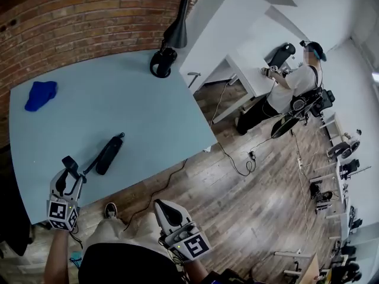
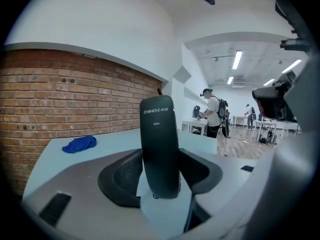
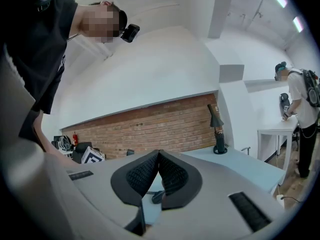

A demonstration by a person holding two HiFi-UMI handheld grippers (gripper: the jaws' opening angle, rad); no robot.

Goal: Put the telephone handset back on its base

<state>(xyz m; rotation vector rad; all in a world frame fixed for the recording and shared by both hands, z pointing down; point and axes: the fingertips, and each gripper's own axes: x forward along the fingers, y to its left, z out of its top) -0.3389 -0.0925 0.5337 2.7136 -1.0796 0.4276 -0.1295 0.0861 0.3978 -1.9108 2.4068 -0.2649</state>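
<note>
My left gripper (image 1: 70, 165) hovers over the near left part of the light blue table (image 1: 148, 111). It is shut on the black telephone handset (image 2: 160, 144), which stands upright between the pads (image 2: 122, 176), its lower end clear of the table. The slim black base (image 1: 109, 154) lies on the table just right of that gripper, and a thin cord (image 1: 89, 168) runs from it toward the jaws. My right gripper (image 1: 167, 209) is off the table's front edge, close to my body. Its pads (image 3: 172, 176) meet with nothing between them.
A blue cloth (image 1: 40, 94) lies at the table's far left, in front of the brick wall (image 1: 71, 16). A black desk lamp (image 1: 169, 46) stands at the far edge. Cables (image 1: 237, 161) trail over the wooden floor. A person (image 1: 290, 84) works at a white desk to the right.
</note>
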